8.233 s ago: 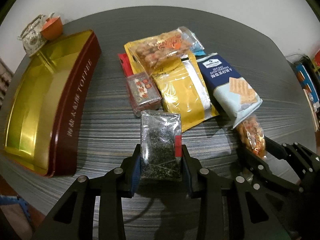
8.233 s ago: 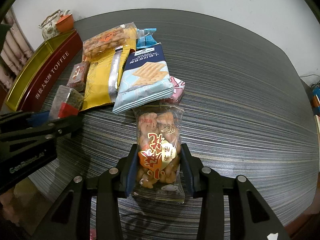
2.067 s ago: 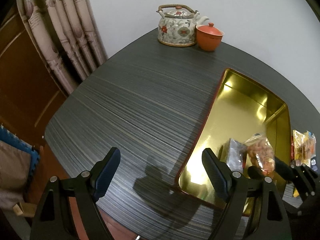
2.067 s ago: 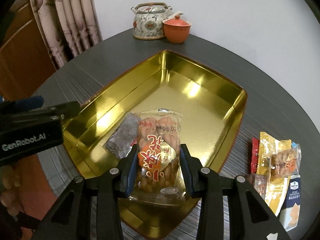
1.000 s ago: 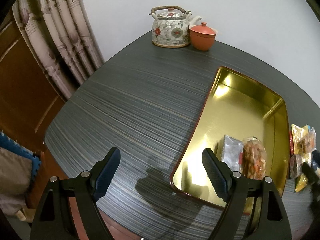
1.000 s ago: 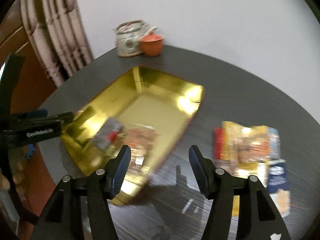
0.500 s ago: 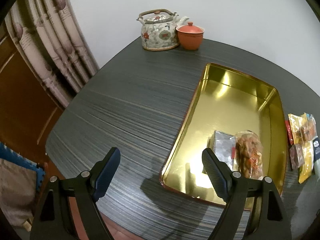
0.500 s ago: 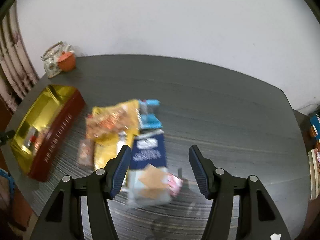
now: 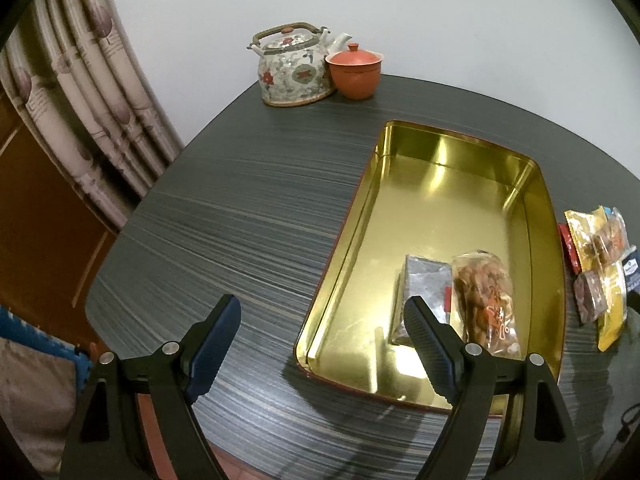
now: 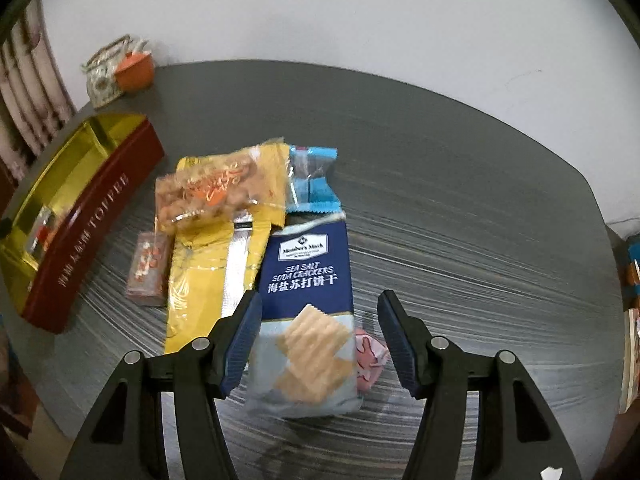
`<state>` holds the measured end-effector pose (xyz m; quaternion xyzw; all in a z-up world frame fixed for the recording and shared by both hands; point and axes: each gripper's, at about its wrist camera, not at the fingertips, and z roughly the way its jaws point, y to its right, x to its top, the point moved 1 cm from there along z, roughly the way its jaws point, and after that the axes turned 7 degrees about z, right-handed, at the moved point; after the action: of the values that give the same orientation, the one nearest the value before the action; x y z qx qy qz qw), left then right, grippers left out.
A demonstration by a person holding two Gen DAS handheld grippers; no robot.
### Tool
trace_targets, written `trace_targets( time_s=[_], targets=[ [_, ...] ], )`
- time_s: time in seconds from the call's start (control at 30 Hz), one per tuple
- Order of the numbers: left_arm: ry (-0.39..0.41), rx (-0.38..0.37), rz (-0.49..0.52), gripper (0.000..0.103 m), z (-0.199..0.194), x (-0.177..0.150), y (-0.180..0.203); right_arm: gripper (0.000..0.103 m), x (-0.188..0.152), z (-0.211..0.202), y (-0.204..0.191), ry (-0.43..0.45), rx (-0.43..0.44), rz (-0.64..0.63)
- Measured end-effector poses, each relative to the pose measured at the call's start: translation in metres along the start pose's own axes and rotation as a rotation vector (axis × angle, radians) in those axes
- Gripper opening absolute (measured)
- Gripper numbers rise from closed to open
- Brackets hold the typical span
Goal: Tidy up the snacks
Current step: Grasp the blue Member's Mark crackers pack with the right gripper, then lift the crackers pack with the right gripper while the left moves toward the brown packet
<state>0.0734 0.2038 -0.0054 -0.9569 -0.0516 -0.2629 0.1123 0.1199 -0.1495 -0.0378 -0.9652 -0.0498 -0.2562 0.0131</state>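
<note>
Here the right gripper [image 10: 316,342] hangs with its jaws parted and empty, straddling the sea salt soda cracker bag [image 10: 306,320] at lower centre. A good grasp would likely pinch the soft, crinkly pouch across its width, clear of the pink wrapper [image 10: 370,356] tucked beside it. Behind lie a glossy yellow foil pouch [image 10: 216,264] and a clear bag of fried snacks [image 10: 204,196]. The left gripper [image 9: 322,346] gapes wide and empty beside the gold-lined toffee tin [image 9: 452,216], which holds a twisted-snack packet [image 9: 486,304] at right.
</note>
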Motion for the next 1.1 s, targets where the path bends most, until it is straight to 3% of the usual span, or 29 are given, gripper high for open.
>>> trace_targets(
  time_s=[0.2, 0.33, 0.5, 0.87, 1.1],
  targets=[
    [-0.006, 0.000, 0.008, 0.084, 0.002, 0.000, 0.002, 0.056, -0.005, 0.013, -0.010, -0.013, -0.038, -0.050],
    [-0.010, 0.007, 0.011, 0.084, 0.004, -0.001, 0.004, 0.043, -0.010, 0.011, -0.015, 0.022, -0.046, -0.080],
    [-0.012, 0.005, 0.018, 0.084, 0.005, -0.001, 0.006, 0.038, -0.020, -0.003, -0.017, 0.055, -0.044, -0.107],
    [0.051, 0.015, 0.085, 0.084, -0.007, -0.003, 0.026, 0.034, -0.035, -0.022, -0.006, 0.057, 0.053, -0.104],
    [0.061, -0.020, 0.124, 0.084, -0.022, -0.005, 0.048, 0.035, -0.048, -0.029, -0.004, 0.038, 0.106, -0.117]
  ],
)
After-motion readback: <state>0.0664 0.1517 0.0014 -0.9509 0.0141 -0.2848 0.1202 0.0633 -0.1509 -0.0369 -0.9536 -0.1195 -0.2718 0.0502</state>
